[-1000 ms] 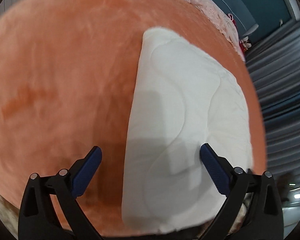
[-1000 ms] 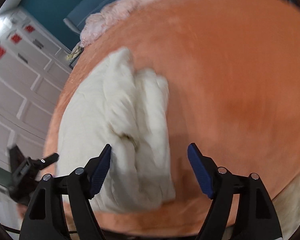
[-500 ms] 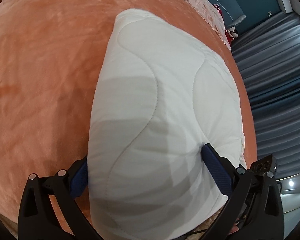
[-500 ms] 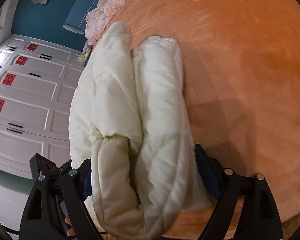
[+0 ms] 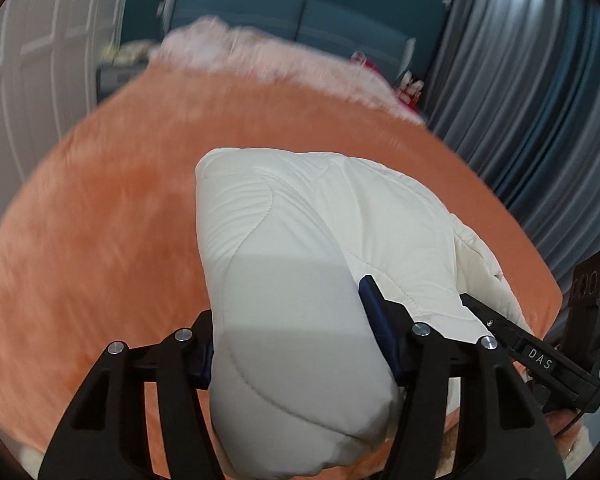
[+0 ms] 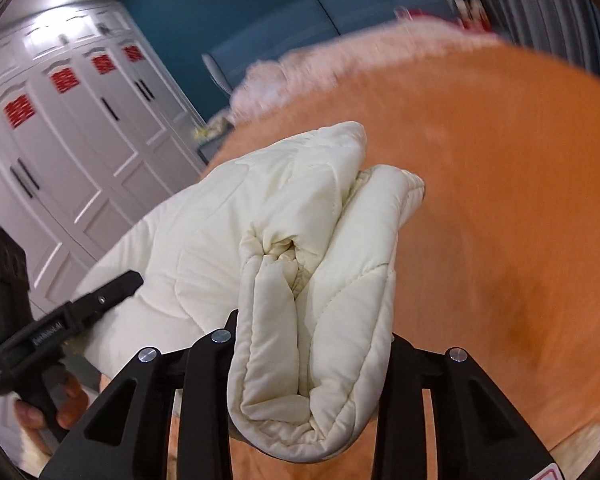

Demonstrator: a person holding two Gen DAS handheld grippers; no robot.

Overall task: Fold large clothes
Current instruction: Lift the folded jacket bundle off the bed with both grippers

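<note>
Both claws closing on the folded quilt.

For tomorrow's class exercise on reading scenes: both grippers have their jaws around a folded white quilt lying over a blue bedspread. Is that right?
Not quite: the bedspread is orange, not blue, as the right wrist view shows; only the wall behind is blue. The rest holds: the left gripper and right gripper each have their jaws closing around the folded white quilt.
</note>
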